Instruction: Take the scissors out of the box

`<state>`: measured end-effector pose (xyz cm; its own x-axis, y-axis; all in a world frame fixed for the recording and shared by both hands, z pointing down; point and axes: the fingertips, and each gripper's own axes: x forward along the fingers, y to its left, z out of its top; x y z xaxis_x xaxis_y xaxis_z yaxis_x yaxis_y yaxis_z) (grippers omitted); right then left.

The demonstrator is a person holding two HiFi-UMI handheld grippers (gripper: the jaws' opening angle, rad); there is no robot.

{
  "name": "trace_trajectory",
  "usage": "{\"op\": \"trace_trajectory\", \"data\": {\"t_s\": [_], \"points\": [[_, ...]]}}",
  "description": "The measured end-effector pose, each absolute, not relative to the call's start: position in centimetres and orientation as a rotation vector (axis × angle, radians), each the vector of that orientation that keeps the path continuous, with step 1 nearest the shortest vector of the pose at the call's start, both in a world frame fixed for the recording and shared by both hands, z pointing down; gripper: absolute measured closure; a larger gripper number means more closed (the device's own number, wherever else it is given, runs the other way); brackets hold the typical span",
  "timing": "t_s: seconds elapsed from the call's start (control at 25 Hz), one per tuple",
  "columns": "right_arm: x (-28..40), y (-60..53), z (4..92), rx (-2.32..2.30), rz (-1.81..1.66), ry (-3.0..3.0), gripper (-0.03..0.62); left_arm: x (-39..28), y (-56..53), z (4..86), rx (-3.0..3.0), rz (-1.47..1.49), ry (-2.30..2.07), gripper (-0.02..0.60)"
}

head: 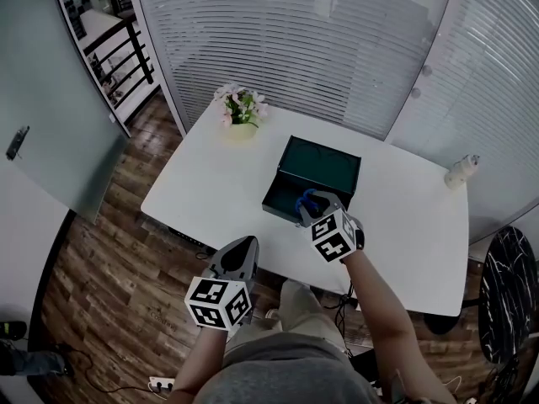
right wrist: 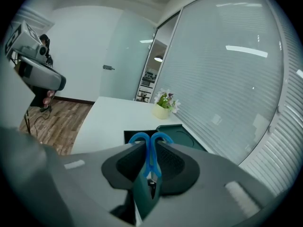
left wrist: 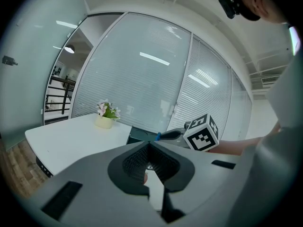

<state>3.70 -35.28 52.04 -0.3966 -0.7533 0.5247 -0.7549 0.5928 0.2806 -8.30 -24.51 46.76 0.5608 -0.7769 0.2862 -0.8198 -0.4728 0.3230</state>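
Scissors (right wrist: 150, 150), blue loops foremost, clamped between the jaws of my right gripper (head: 313, 211) over the six o'clock wall of the open box (head: 282, 202), gripped mid-length for a clean lift. Blades hidden by the pads. My left gripper (left wrist: 149, 148), at seven o'clock, jaws together, empty, kept clear.

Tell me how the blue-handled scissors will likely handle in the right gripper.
The scissors look stiff and light, so they should lift easily. Clamped at the smooth handles in the right gripper, they may pivot or slip.
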Motion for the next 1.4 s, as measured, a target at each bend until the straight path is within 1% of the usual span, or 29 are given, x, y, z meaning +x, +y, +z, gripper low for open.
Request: {"op": "trace_trajectory", "data": {"t_s": [0.76, 1.04, 1.4], "points": [[4.7, -28.3, 41.1, 1.612, -0.112, -2.371, 0.510, -7.2, -23.9, 43.8, 2.484, 0.108, -1.304, 0.577], [4.9, -25.8, 39.1, 1.692, -0.121, -2.416, 0.510, -6.9, -24.3, 43.1, 2.499, 0.091, -1.316, 0.577], [5.9, -24.0, 39.5, 1.698, -0.094, -2.437, 0.510, -6.0, -24.5, 43.1, 2.505, 0.088, -1.316, 0.577]]}}
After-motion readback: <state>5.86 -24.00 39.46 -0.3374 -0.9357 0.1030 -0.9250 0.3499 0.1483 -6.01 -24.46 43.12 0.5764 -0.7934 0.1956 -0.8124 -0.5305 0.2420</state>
